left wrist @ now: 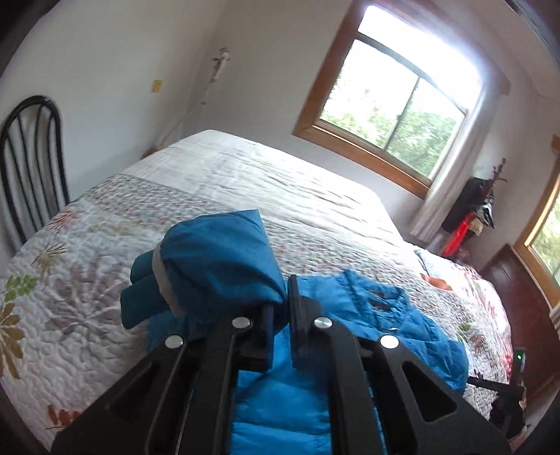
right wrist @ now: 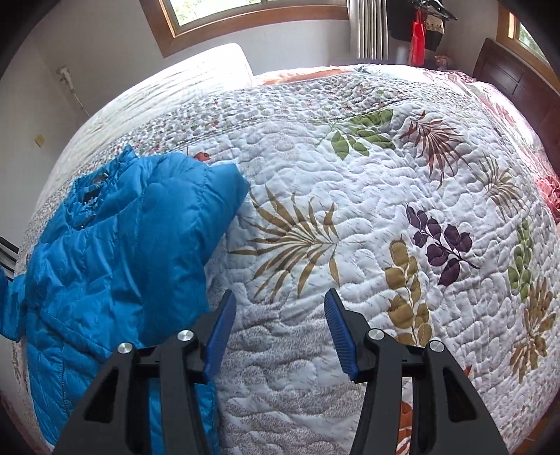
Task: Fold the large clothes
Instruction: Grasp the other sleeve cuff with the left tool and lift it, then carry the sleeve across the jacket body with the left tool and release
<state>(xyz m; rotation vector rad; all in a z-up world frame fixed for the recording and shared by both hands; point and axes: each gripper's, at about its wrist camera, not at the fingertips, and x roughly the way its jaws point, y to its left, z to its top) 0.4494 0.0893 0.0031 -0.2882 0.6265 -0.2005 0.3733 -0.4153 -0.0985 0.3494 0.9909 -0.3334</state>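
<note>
A blue puffer jacket (left wrist: 350, 350) lies on the quilted bed. My left gripper (left wrist: 281, 315) is shut on a bunched sleeve (left wrist: 217, 269) of the jacket with a grey lining edge, held raised above the jacket body. In the right wrist view the jacket (right wrist: 115, 252) lies at the left, collar away from me, one side folded in. My right gripper (right wrist: 278, 325) is open and empty, just above the quilt beside the jacket's right edge.
The bed (right wrist: 350, 210) has a white leaf-print quilt. A black metal chair (left wrist: 31, 164) stands at the bed's left. A window (left wrist: 392, 105) and curtain are behind. A dark wooden headboard (right wrist: 518, 84) and hanging clothes (right wrist: 420, 31) are at the far right.
</note>
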